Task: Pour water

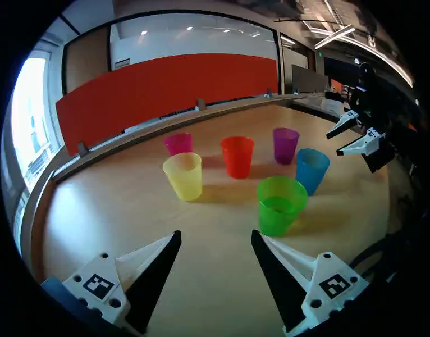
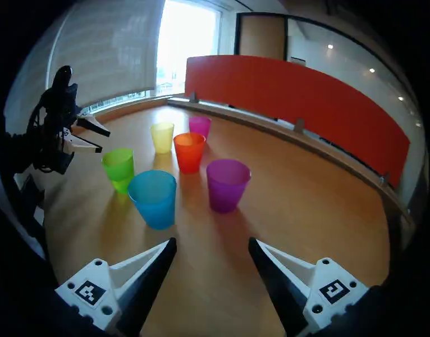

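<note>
Black-tipped fingers of the left gripper [image 1: 215, 233] stand wide apart and empty, low over the wooden table [image 1: 131, 224]. In the right gripper view the right gripper [image 2: 212, 240] also has its jaws apart with nothing between them, over the same top from another side. A red partition [image 1: 170, 90] runs along the table's far edge. Six plastic cups stand upright in a close cluster around the middle of the table. In the left gripper view, the green cup [image 1: 280, 205] is nearest, just ahead of the left gripper's right-hand finger, and seems to hold a little liquid, though that is hard to tell. The yellow cup [image 1: 183, 176] stands to its left, and the blue cup [image 1: 312, 170] just behind it, toward the right gripper. The orange cup [image 1: 237, 156] sits between the yellow and blue ones, farther back. The purple cup [image 1: 286, 145] and the pink cup [image 1: 178, 144] are closest to the partition edge.
</note>
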The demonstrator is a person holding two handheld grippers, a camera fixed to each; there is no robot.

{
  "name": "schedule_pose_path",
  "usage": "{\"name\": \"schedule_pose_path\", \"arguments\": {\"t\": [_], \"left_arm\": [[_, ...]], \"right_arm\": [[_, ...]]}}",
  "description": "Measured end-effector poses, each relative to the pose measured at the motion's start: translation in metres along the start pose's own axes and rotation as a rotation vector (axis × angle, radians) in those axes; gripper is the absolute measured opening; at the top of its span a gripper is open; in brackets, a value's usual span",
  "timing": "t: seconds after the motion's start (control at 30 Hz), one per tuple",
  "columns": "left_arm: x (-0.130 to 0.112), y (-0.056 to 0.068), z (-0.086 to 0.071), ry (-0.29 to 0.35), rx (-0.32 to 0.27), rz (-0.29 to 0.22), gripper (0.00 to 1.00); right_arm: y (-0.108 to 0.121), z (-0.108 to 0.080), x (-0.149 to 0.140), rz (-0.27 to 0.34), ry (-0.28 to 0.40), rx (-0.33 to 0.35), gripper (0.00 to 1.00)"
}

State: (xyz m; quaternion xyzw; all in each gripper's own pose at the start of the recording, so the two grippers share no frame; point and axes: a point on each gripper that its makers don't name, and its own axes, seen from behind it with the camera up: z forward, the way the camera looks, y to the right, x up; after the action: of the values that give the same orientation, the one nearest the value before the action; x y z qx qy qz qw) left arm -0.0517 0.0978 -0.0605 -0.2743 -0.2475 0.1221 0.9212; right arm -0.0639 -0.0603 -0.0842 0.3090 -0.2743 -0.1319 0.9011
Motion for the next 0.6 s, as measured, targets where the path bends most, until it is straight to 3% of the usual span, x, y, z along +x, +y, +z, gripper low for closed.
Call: {"name": "schedule_pose_path", "arguments": {"t": [0.3, 0.6], "left_arm": [[0.002, -0.031, -0.012, 0.063, 0.089, -0.073, 0.92], [0.010, -0.048, -0.016, 0.107, 0.129, -0.118, 0.92]], "right_arm": [[0.029, -0.017, 0.003, 0.064, 0.051, -0.111, 1.00], [0.046, -0.019, 0.011, 0.126, 0.108, -0.181, 1.00]]}}
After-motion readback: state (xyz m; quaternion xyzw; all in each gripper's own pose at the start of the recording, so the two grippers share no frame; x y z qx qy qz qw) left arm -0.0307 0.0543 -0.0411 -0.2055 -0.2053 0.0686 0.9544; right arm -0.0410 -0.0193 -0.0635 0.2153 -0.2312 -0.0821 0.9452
